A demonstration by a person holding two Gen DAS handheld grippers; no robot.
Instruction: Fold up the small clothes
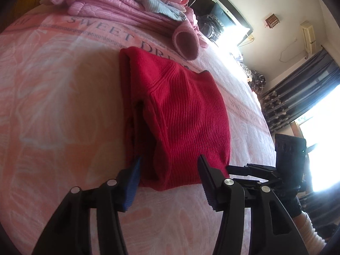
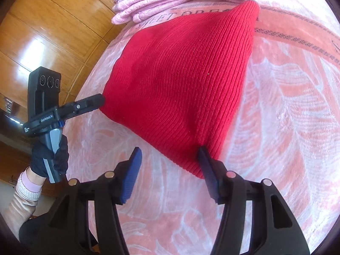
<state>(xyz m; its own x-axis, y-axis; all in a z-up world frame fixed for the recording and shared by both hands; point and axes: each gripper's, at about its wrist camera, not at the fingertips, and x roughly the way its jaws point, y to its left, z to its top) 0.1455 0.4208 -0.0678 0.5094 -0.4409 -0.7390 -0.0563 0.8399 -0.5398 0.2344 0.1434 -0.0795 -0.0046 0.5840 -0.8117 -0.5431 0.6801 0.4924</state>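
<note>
Knitwear: the red sweater (image 1: 178, 114) lies folded on the pink bedspread (image 1: 53, 97), near the pink folded pile (image 1: 110, 2). Left claw (image 1: 169, 180) and right claw (image 2: 170, 165) both gape wide at its near edge, gripping nothing. Best slide one finger under each near corner, pinch all layers, then lift both evenly.

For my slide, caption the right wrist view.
Open right gripper at the folded red sweater's near edge on a pink bedspread.
</note>
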